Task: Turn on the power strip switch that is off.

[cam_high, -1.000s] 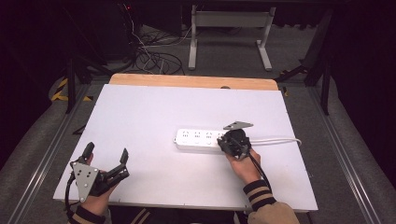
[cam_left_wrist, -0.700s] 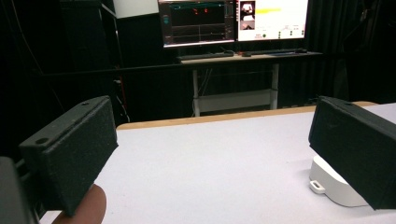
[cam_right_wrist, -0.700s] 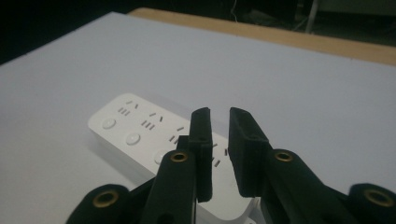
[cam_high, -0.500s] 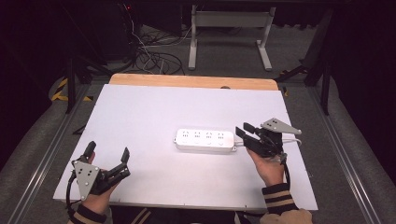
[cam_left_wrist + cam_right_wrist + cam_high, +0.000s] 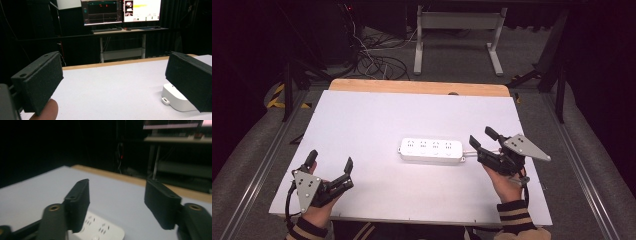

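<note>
A white power strip (image 5: 432, 150) lies flat in the middle of the white table (image 5: 362, 120). My right gripper (image 5: 481, 136) hovers just off the strip's right end and points left at it. Its jaws have just been opening and now stand open with nothing between them. In the right gripper view the strip (image 5: 100, 228) lies low between and beyond the open gripper (image 5: 117, 200). My left gripper (image 5: 331, 160) rests open near the table's front left corner. The left gripper view has the strip's end (image 5: 175, 98) partly behind its right jaw.
A wooden strip (image 5: 412, 87) borders the table's far edge. Cables (image 5: 372, 60) and a desk frame (image 5: 457, 30) are on the floor beyond it. Monitors (image 5: 120, 10) stand on a far desk. Metal rails run along both sides of the table.
My right gripper has come off the power strip's right end, moved right and a little up, and opened. The strip stays put. The left gripper has not moved.
</note>
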The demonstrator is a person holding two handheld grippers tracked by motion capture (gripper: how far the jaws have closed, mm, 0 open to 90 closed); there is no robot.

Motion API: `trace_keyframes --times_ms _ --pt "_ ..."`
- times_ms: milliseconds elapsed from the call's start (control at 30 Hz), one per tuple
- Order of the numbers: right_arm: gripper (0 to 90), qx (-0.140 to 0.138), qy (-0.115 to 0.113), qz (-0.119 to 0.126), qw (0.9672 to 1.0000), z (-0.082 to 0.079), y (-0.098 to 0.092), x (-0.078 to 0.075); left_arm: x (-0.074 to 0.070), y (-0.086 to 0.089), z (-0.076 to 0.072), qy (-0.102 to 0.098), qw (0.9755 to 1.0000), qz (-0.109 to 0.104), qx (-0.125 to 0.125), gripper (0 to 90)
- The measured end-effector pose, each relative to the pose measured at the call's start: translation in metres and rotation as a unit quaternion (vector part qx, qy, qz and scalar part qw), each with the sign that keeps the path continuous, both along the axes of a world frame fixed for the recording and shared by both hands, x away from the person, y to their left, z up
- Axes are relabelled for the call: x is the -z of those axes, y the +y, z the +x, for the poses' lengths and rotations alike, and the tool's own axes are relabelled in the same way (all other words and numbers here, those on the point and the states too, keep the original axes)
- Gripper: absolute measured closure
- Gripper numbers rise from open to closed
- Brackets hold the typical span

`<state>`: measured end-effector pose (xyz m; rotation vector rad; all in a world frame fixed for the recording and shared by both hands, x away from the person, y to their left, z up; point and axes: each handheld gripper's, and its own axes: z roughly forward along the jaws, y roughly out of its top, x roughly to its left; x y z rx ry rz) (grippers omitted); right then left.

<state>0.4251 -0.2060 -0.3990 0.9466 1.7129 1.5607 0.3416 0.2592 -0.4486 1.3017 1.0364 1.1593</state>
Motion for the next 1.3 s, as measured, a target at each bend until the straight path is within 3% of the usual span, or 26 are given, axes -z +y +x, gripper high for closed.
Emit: trace_keyframes --times_ms 100,133,300,467,600,833,1000,1300 --pt "20.3 0.016 -0.040 0.018 0.9989 -0.007 -0.006 0.001 0.000 -0.001 0.000 0.001 1.0000 -0.002 0.002 1.7" --pt "15.4 0.024 -0.039 0.021 0.9987 -0.008 -0.007 0.000 0.000 -0.001 0.000 0.001 1.0000 -0.002 0.002 1.7" --pt "7.7 0.037 -0.038 0.034 0.9980 -0.009 -0.015 0.002 0.000 -0.002 0.001 0.000 1.0000 -0.001 0.002 1.7" --pt "2.0 0.067 -0.107 0.053 0.9906 -0.018 -0.022 0.008 0.000 -0.002 0.002 -0.001 1.0000 -0.002 0.001 1.6" --pt "3.5 0.065 -0.098 0.067 0.9908 -0.017 -0.026 0.011 0.000 -0.002 0.002 -0.002 1.0000 -0.002 0.002 1.6" --pt "5.0 0.068 -0.109 0.052 0.9903 -0.019 -0.024 0.012 0.000 -0.003 0.002 -0.001 1.0000 -0.002 0.004 1.6" --pt "5.9 0.080 -0.114 0.059 0.9885 -0.022 -0.028 0.012 0.000 -0.003 0.003 0.000 1.0000 -0.003 0.006 1.6" --pt "6.7 0.087 -0.114 0.057 0.9881 -0.023 -0.030 0.013 0.000 -0.005 0.005 0.001 0.9999 -0.005 0.009 1.7"
